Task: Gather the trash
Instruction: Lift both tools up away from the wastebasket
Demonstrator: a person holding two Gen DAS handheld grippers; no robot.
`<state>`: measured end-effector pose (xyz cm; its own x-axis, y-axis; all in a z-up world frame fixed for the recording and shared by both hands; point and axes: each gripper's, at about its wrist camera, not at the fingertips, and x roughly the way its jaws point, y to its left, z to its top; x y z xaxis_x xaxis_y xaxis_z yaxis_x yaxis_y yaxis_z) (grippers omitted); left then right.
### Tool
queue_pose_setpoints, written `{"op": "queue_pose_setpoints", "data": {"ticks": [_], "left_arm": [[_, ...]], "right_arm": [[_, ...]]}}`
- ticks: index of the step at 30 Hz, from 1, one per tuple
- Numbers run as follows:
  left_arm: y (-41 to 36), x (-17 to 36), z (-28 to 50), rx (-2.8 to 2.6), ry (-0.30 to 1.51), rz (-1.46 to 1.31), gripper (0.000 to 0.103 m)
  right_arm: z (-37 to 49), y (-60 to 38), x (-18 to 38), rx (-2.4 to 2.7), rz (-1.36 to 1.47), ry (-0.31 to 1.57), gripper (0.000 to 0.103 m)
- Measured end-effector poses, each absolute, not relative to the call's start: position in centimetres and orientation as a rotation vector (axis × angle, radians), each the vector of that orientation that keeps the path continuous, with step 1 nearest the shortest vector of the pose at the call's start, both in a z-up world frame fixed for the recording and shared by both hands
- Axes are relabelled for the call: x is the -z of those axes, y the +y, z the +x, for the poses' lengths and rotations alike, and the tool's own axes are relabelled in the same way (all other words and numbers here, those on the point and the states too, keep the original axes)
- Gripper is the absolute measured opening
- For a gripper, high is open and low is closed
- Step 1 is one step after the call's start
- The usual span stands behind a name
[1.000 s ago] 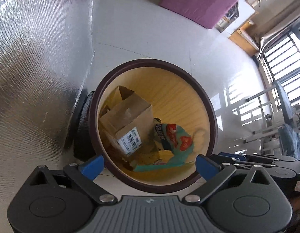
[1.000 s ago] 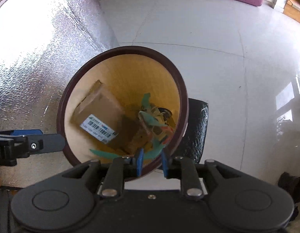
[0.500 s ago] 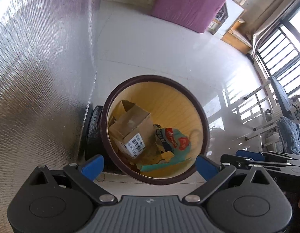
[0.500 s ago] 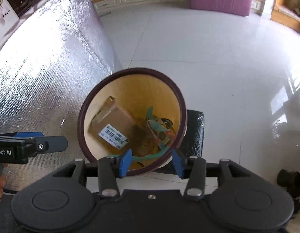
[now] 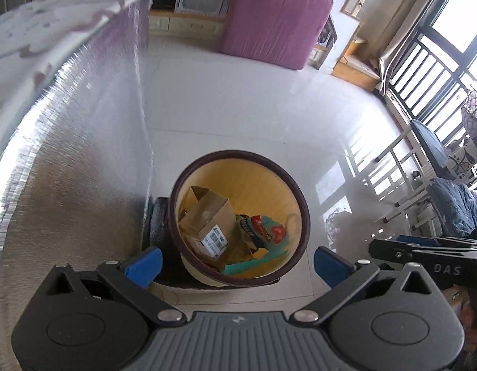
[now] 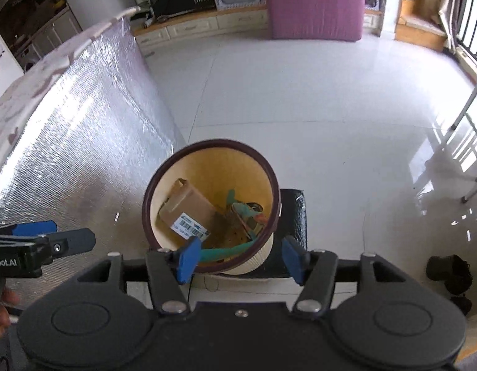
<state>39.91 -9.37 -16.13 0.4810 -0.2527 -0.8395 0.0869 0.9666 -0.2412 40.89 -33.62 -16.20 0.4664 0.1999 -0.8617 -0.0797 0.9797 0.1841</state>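
Observation:
A round bin with a dark brown rim (image 5: 204,164) (image 6: 164,170) stands on the white floor below both grippers. Inside lie a cardboard box with a barcode label (image 5: 212,216) (image 6: 186,210) and a teal and red snack wrapper (image 5: 266,230) (image 6: 244,213). My left gripper (image 5: 237,262) is open and empty, well above the bin. My right gripper (image 6: 240,258) is open and empty, also above the bin. The right gripper shows at the right edge of the left wrist view (image 5: 424,247), and the left gripper at the left edge of the right wrist view (image 6: 37,241).
A silver foil-covered surface (image 5: 68,154) (image 6: 78,139) rises just left of the bin. A black mat (image 6: 292,216) lies under the bin. A purple mattress (image 5: 275,21) (image 6: 312,3) leans at the far wall. Dark shoes (image 6: 448,270) sit at the right. Railings (image 5: 424,92) line the right.
Both grippers have risen away from the bin, which now looks smaller. The right gripper opened from shut on the wrapper, and the wrapper now lies in the bin.

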Motion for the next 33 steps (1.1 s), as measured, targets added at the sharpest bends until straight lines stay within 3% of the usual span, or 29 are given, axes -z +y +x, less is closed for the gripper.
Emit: {"op": "queue_pose_setpoints", "data": {"ticks": [16,22,25,33], "left_arm": [[-6.8,9.6,33.4,0.223,0.931,-0.096,0.103],[-5.4,7.3,30.5,0.195,0.859,-0.060,0.103],[-4.5,6.3,28.7,0.195,0.814,-0.062,0.103],[-3.0,5.7,24.0,0.199,0.702,-0.029,0.103]], "right_arm": [[33.0,-32.3,8.5,-0.118,0.144,0.898,0.076],[29.7,-31.4,6.1,-0.100,0.126,0.814,0.086],[28.0,-31.0,5.3,-0.094,0.117,0.776,0.097],[23.0,-29.5,5.0,-0.063,0.077,0.682,0.103]]}}
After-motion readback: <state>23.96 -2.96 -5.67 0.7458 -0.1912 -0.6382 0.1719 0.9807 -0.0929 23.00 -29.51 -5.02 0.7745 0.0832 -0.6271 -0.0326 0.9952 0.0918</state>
